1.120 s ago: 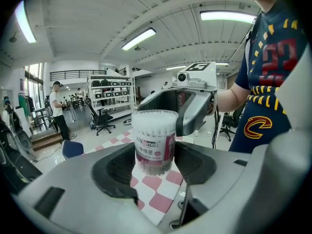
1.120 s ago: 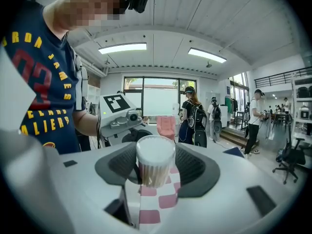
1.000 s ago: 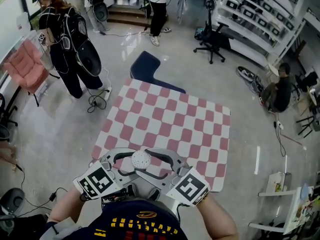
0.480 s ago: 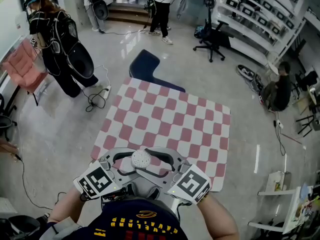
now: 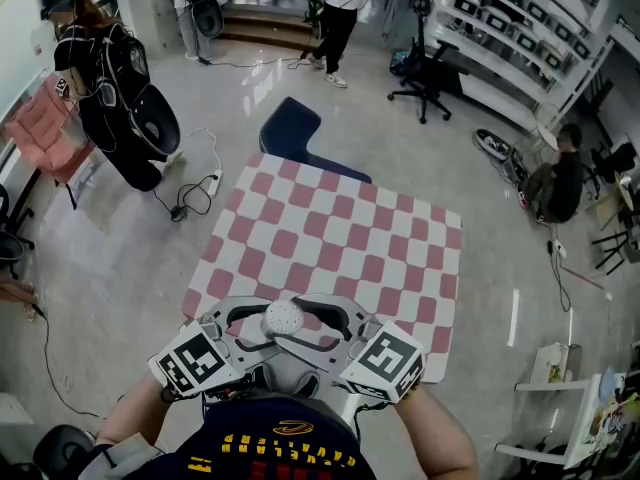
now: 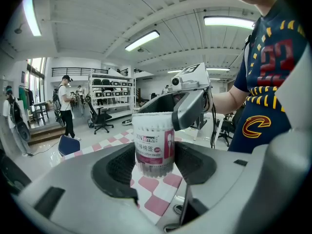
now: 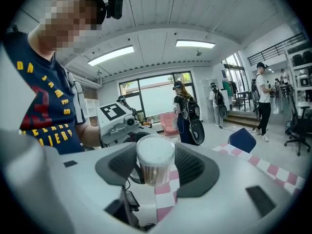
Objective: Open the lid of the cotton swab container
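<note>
The cotton swab container [image 5: 283,318] is a clear tub with a white lid, held in the air over the near edge of the table, close to my body. In the left gripper view its labelled body [image 6: 154,145] sits between the pads of my left gripper [image 6: 155,168], which is shut on it. My right gripper [image 7: 155,168] closes round the top of the tub, where the white lid [image 7: 155,151] rests. In the head view the left gripper [image 5: 262,323] and right gripper [image 5: 308,320] meet from either side. One right finger [image 6: 191,108] crosses the tub's rim.
A pink-and-white checked cloth covers the table [image 5: 340,238]. A blue chair [image 5: 290,128] stands at its far side. A person with gear [image 5: 110,78] is at the left, an office chair [image 5: 425,88] and shelves [image 5: 520,48] at the back right.
Both grippers and the tub stay in nearly the same place; the right gripper's marker cube has tilted slightly. The person at the left has stepped further left.
</note>
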A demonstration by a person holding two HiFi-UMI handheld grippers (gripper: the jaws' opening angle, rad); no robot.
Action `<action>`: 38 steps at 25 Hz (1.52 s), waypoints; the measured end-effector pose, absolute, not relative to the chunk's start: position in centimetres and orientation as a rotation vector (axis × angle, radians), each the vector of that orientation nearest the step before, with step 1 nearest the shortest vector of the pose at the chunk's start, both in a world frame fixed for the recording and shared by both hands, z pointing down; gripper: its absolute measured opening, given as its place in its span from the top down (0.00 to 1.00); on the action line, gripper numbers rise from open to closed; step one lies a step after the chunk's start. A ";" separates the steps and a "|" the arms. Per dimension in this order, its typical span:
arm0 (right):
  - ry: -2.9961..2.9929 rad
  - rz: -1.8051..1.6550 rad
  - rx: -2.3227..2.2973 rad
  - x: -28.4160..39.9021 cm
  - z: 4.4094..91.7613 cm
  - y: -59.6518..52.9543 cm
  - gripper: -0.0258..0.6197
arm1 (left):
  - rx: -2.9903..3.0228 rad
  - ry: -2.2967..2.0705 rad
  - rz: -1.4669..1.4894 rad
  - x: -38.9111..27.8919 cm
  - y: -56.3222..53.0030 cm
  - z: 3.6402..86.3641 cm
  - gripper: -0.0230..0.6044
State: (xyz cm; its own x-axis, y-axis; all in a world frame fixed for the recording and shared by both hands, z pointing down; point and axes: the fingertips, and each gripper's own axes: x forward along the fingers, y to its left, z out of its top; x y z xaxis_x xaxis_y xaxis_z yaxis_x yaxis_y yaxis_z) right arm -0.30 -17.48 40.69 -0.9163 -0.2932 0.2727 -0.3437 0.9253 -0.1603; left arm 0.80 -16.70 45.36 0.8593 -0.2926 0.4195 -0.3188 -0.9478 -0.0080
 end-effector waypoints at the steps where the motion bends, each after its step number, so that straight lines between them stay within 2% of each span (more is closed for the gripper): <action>1: -2.840 0.311 0.476 -0.3 40.8 -17.4 0.58 | 2.968 -0.489 0.654 0.8 -16.6 45.5 0.56; 6: -2.839 0.370 0.468 -0.4 40.8 -17.1 0.58 | 2.964 -0.488 0.650 0.6 -16.2 45.5 0.56; 11: -2.910 0.696 0.425 -0.6 40.1 -17.5 0.58 | 3.009 -0.525 0.729 0.5 -16.5 46.3 0.57; 27: -2.993 0.622 0.625 0.9 37.4 -20.3 0.58 | 2.971 -0.542 0.641 -0.1 -16.5 46.3 0.57; 38: -2.965 0.702 0.869 3.8 38.1 -24.2 0.58 | 2.995 -0.509 0.598 0.5 -15.6 46.0 0.57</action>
